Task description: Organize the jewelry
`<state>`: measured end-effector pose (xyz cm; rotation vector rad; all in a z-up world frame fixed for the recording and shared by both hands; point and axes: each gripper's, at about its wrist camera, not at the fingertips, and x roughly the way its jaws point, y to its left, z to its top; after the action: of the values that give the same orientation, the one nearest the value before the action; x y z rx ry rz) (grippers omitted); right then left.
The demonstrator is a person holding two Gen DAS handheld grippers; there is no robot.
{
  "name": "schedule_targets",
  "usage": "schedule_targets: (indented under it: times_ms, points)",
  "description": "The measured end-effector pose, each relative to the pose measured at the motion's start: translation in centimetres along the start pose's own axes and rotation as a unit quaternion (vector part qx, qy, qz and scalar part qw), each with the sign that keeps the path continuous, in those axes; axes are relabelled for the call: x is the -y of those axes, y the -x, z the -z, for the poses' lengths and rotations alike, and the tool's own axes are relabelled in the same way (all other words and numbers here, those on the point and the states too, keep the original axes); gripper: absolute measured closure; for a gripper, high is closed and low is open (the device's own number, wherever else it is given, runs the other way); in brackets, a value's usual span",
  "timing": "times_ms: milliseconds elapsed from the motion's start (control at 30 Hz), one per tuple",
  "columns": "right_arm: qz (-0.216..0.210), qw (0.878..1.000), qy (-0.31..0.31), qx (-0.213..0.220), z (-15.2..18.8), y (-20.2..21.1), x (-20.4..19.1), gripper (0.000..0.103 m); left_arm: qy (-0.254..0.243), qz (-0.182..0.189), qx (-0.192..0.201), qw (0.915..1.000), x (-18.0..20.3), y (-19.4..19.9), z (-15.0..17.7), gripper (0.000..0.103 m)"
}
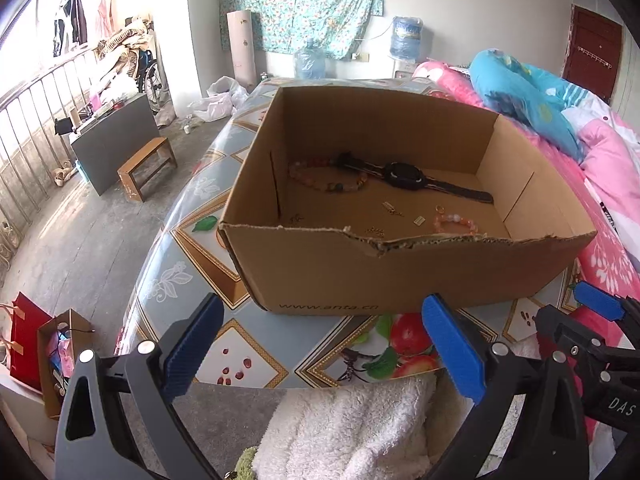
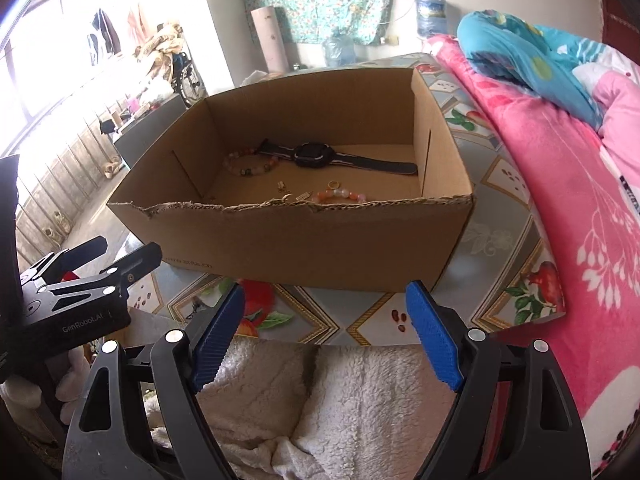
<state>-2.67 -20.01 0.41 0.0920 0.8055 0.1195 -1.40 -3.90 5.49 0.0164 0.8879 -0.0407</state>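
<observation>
An open cardboard box (image 1: 400, 276) (image 2: 304, 248) stands on the patterned table. Inside it lie a black watch (image 1: 404, 175) (image 2: 316, 156), a multicoloured bead bracelet (image 1: 320, 184) (image 2: 250, 168), an orange-and-white bead bracelet (image 1: 456, 224) (image 2: 340, 195), a gold ring (image 1: 440, 209) (image 2: 333, 185) and several small earrings and charms (image 1: 392, 208). My left gripper (image 1: 324, 344) stands open in front of the box with nothing between its blue pads. My right gripper (image 2: 326, 336) is open too, empty, just short of the box's near wall. Each gripper shows at the edge of the other's view.
A white fleece garment (image 1: 344, 424) (image 2: 304, 400) lies below both grippers at the table's near edge. A pink floral quilt (image 2: 568, 184) and a blue pillow (image 1: 520, 92) crowd the right side. Left of the table is floor with a small wooden stool (image 1: 146, 168) and paper bags (image 1: 40, 344).
</observation>
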Motion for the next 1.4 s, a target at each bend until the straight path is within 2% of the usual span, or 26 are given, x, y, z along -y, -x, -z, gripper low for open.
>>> schedule_targets:
  times_ms: [133,600,1400]
  points:
    - [0.004,1.000,0.009,-0.010,-0.2,-1.0,-0.6,0.024,-0.005,0.008,-0.032,0.9995,0.6,-1.0,0.2,0.006]
    - [0.024,1.000,-0.002,-0.019,-0.5,-1.6,-0.5,0.024,0.003,0.014,-0.044,0.9989,0.8,-1.6,-0.4,0.006]
    - [0.021,1.000,-0.008,-0.020,-0.9,-1.6,-0.6,0.024,0.008,0.016,-0.049,0.9986,0.7,-1.9,-0.6,0.006]
